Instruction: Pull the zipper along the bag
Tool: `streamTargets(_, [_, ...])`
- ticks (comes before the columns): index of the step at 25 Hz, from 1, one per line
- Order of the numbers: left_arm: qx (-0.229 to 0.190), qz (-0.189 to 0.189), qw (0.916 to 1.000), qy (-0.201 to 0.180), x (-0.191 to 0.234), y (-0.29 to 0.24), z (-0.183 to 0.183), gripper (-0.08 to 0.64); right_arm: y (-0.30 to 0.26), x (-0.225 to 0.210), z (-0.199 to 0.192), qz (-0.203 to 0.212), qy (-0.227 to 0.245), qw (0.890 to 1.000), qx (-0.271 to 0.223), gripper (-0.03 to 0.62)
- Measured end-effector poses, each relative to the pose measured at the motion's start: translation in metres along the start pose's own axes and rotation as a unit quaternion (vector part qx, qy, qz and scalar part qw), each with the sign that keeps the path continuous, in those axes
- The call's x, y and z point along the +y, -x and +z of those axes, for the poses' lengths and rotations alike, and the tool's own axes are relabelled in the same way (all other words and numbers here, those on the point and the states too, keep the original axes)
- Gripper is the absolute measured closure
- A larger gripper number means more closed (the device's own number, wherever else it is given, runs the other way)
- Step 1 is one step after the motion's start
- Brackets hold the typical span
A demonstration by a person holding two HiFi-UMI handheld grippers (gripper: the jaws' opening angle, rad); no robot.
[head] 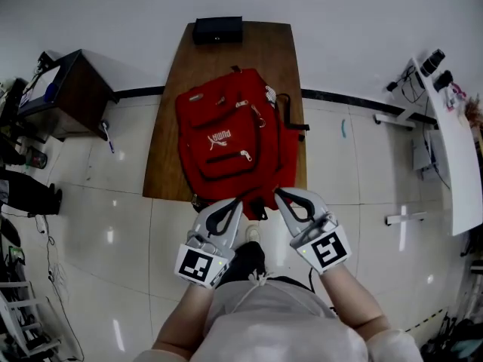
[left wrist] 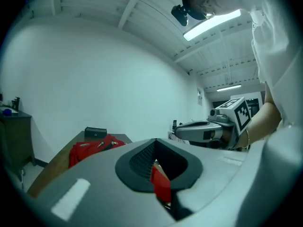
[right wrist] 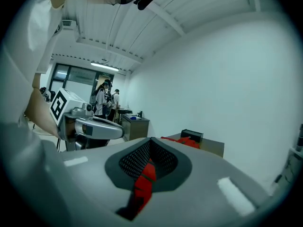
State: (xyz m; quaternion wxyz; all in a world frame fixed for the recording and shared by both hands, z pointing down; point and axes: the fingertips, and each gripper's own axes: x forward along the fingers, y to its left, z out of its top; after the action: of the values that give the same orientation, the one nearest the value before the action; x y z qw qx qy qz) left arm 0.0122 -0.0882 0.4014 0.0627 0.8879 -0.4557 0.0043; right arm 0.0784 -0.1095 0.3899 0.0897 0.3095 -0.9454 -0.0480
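Note:
A red backpack (head: 230, 138) lies flat on a brown wooden table (head: 166, 164), with silver zipper pulls (head: 245, 155) showing on its front. Both grippers sit at the bag's near edge. My left gripper (head: 237, 203) is shut on a fold of red bag fabric (left wrist: 161, 183). My right gripper (head: 278, 194) is likewise shut on red fabric (right wrist: 143, 183) at the same edge, a little to the right. In the left gripper view the backpack (left wrist: 90, 150) stretches away on the table, and the right gripper (left wrist: 208, 129) shows beside it.
A black box (head: 217, 30) stands at the table's far end, just beyond the bag. A dark cabinet (head: 64, 93) is at the left and a white desk (head: 453, 149) at the right. People (right wrist: 106, 100) stand far back in the room.

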Motion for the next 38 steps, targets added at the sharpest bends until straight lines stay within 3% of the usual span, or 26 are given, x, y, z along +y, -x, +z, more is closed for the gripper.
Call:
streamTargets(7, [-0.010,-0.021,0.9995,-0.019,-0.036,0.083,0.009,0.554,0.037,0.089,0.008,0.007,0.020,1.000,0.014,0.584])
streamTargets(9, [-0.021,-0.027,0.9990,-0.028,-0.037,0.105,0.014,0.554,0.043,0.110,0.018,-0.008,0.032,0.999,0.007,0.584])
streamTargets(16, [-0.028,-0.069,0.9961,-0.048,-0.035,0.190,0.025,0.554,0.049,0.174,0.042,-0.085,0.010,0.996,-0.014,0.584])
streamTargets(23, [-0.018,-0.081,0.9951,-0.054,-0.024,0.250,0.017,0.554,0.048,0.240,0.046,-0.092,-0.010,0.996,-0.011,0.584])
streamTargets(32, [-0.030,-0.085,0.9950,-0.043,-0.026,0.274,0.021,0.554,0.049,0.265,0.048,-0.095,-0.039,0.995,-0.002,0.584])
streamTargets(38, [-0.034,-0.094,0.9942,-0.039,-0.032,0.273,0.027,0.554,0.049,0.268,0.052,-0.095,-0.020,0.995,0.003,0.584])
